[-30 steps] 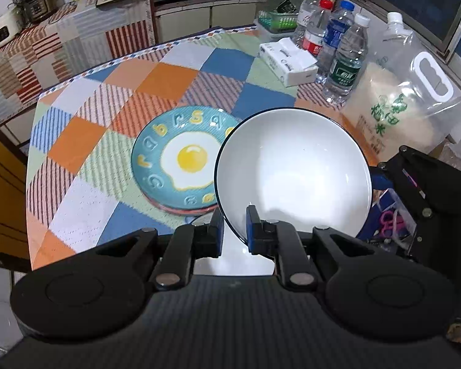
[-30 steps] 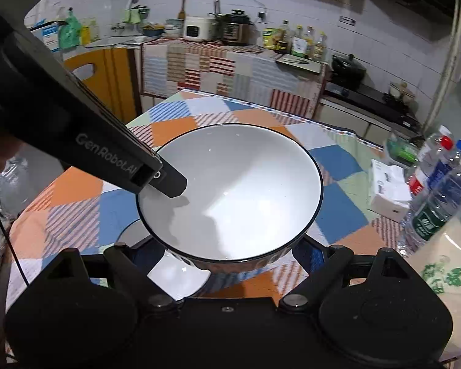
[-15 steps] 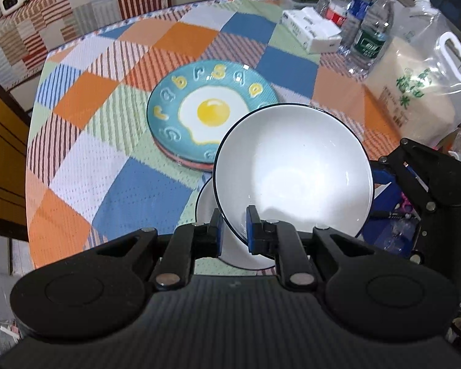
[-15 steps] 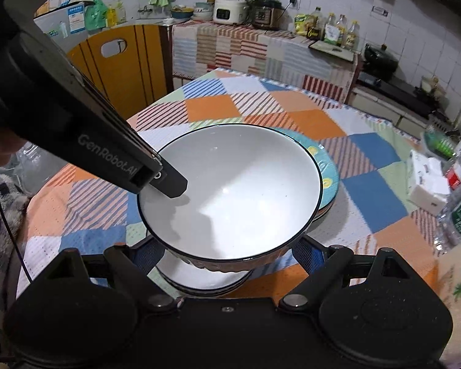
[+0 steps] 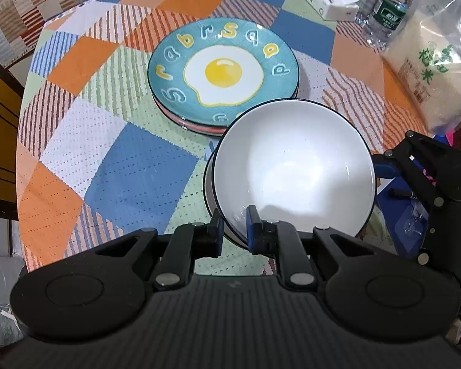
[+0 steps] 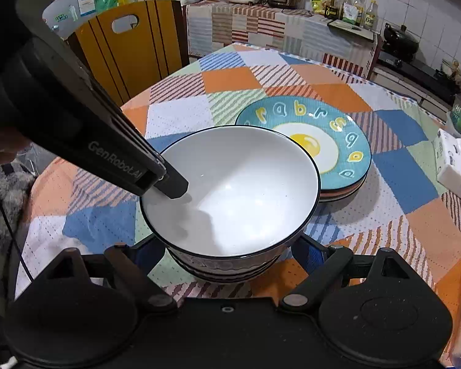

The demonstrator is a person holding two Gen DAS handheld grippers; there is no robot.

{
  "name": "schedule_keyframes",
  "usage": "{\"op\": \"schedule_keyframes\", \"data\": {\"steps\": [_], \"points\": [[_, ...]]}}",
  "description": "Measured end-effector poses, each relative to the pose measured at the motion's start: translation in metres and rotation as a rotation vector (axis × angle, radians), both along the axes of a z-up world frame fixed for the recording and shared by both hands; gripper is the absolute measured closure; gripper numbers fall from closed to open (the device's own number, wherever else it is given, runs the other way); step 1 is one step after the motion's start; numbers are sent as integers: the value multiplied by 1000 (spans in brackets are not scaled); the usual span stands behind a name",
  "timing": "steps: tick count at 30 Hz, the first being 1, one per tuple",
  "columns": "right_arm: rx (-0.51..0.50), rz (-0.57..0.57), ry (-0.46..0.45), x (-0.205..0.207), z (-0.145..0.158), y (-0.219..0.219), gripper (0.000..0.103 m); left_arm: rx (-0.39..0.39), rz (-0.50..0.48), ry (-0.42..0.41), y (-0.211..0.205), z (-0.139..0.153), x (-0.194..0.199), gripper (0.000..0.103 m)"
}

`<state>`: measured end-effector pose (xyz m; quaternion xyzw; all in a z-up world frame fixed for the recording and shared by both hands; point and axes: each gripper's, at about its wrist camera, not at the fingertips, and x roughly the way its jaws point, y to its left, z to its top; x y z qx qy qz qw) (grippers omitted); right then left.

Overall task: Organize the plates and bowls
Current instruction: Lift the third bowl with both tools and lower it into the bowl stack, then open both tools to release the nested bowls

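Bowl (image 5: 292, 166) stacking is in hand: its near rim is pinched between the closed jaws of the left tool (image 5: 234, 224), while the right tool (image 6: 230, 256) is spread wide around its sides, just above the other bowls (image 6: 224, 272) on the counter (image 5: 132, 160). Next, it seems, the bowl must be set level into that stack and both tools released. Farther off, the egg-print plate (image 5: 221, 70) is seen topping its own pile.

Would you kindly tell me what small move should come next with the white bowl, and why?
Probably ease the white bowl straight down a little further. The left claw pinches its rim, the right claw brackets its sides, and it sits tilted just above the bowl stack beside the egg plate, not yet nested.
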<state>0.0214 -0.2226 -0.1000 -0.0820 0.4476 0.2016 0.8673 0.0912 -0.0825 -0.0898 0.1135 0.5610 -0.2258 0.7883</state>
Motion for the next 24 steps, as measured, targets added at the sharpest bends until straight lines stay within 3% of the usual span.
{"op": "schedule_keyframes", "data": {"steps": [14, 24], "points": [[-7, 7, 7, -2, -9, 2, 12, 109, -2, -90, -10, -9, -3, 88], [-21, 4, -41, -9, 6, 1, 12, 80, 28, -89, -5, -6, -7, 86]]}}
